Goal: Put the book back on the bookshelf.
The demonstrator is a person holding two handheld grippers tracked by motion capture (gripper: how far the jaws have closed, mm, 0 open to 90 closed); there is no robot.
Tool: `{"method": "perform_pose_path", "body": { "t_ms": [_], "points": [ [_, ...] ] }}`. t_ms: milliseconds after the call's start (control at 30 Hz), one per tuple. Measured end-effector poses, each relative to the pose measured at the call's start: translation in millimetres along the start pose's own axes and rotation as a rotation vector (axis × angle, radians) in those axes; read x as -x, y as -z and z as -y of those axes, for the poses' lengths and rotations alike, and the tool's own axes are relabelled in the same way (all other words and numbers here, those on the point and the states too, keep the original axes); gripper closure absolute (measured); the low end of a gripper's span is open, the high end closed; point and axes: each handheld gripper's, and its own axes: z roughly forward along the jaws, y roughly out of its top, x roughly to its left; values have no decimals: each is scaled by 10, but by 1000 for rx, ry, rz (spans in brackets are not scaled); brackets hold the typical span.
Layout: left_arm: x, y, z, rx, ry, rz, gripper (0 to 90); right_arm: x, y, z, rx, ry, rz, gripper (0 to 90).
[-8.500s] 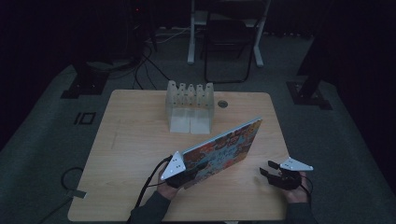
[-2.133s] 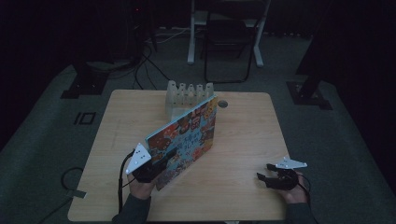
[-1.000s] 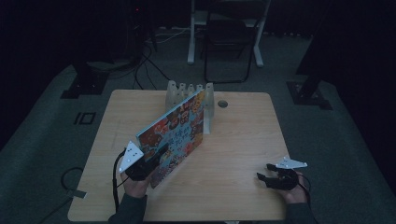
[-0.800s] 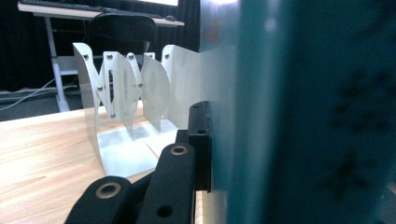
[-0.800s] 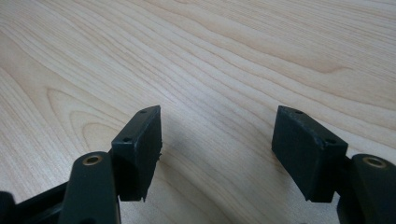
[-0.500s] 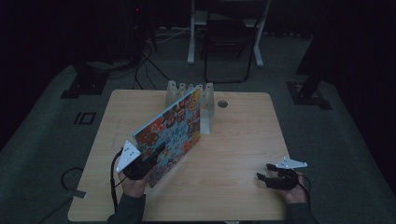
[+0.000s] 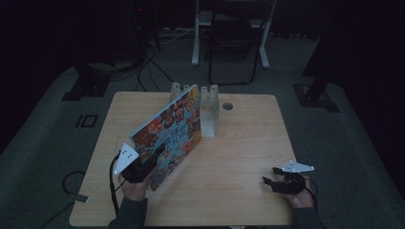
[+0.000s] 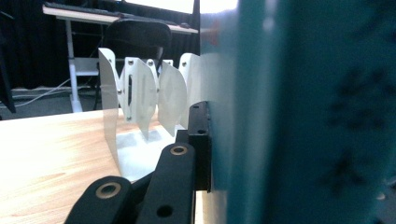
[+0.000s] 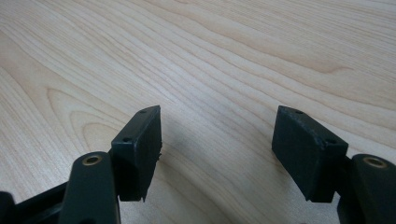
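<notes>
High view, book: a picture book (image 7: pixel 168 133) with a colourful cover is held tilted above the table (image 7: pixel 248 143), its far corner just beside the white rack (image 7: pixel 208 107) at the table's far edge
High view, left gripper: the left gripper (image 7: pixel 143 164) is clamped on the book's near lower edge
High view, right gripper: the right gripper (image 7: pixel 271 181) is rested near the table's right front corner, well apart from the book
Left gripper view: a black pad is pressed flat against the book (image 8: pixel 299 116); the rack (image 8: pixel 140 102) is seen upright on the table beyond
Right gripper view: the right gripper (image 9: pixel 217 149) is held released, jaws wide apart over bare wood (image 9: pixel 233 56), nothing between them
</notes>
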Motion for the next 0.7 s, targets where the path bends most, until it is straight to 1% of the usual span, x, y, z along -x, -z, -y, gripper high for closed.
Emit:
{"method": "perform_pose_path", "body": {
  "t_ms": [333, 700],
  "points": [
    [2, -11, -44, -1, -15, -54, 812, 1, 0, 0, 0, -1, -1, 324],
    [-13, -37, -60, 5, -6, -96, 812, 2, 0, 0, 1, -2, -2, 323]
  ]
}}
